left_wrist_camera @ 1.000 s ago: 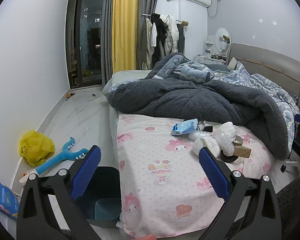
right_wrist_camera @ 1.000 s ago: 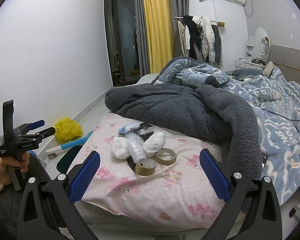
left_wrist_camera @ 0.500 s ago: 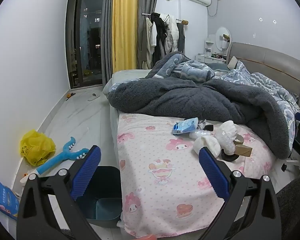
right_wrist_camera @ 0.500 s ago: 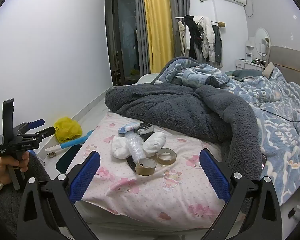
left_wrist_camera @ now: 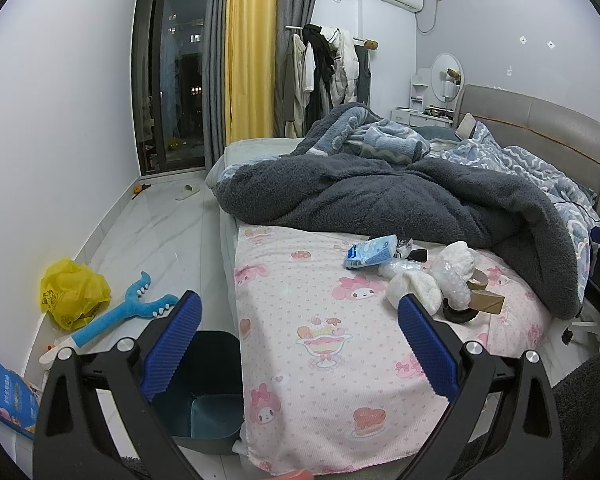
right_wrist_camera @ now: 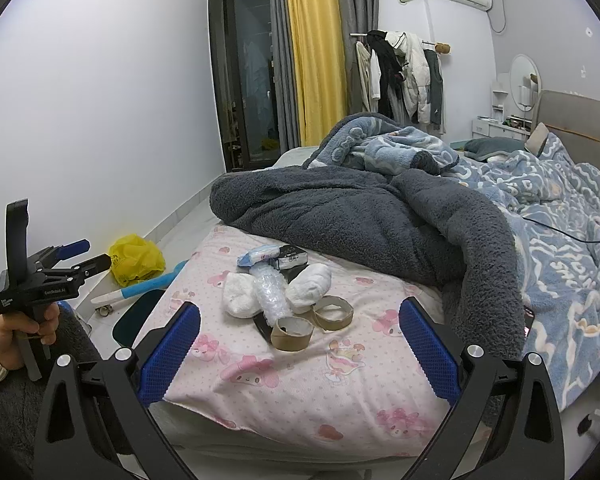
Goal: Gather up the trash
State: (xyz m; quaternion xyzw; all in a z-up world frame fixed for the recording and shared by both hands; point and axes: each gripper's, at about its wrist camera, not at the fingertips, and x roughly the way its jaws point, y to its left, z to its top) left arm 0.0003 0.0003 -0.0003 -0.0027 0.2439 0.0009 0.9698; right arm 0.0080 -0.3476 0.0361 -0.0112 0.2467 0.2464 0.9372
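A pile of trash lies on the pink bedsheet (right_wrist_camera: 300, 384): two white crumpled wads (right_wrist_camera: 239, 300), a bubble-wrap roll (right_wrist_camera: 272, 294), two cardboard tape rings (right_wrist_camera: 334, 313), a blue-white wrapper (right_wrist_camera: 260, 255) and a dark packet (right_wrist_camera: 294, 258). The pile also shows in the left wrist view (left_wrist_camera: 432, 280). A dark blue bin (left_wrist_camera: 204, 396) stands on the floor by the bed corner. My right gripper (right_wrist_camera: 298, 354) is open and empty, short of the pile. My left gripper (left_wrist_camera: 298, 334) is open and empty, over the bed edge and bin; it also shows in the right wrist view (right_wrist_camera: 84, 258).
A dark grey fleece blanket (right_wrist_camera: 360, 216) is heaped just behind the trash. On the floor lie a yellow plastic bag (left_wrist_camera: 74, 294), a blue toy (left_wrist_camera: 124, 312) and a blue snack packet (left_wrist_camera: 4, 398). A black cable (right_wrist_camera: 560, 232) crosses the blue quilt.
The left wrist view has shifted slightly, with the bed sliding a little to the right in frame. The right gripper and the trash have not visibly moved.
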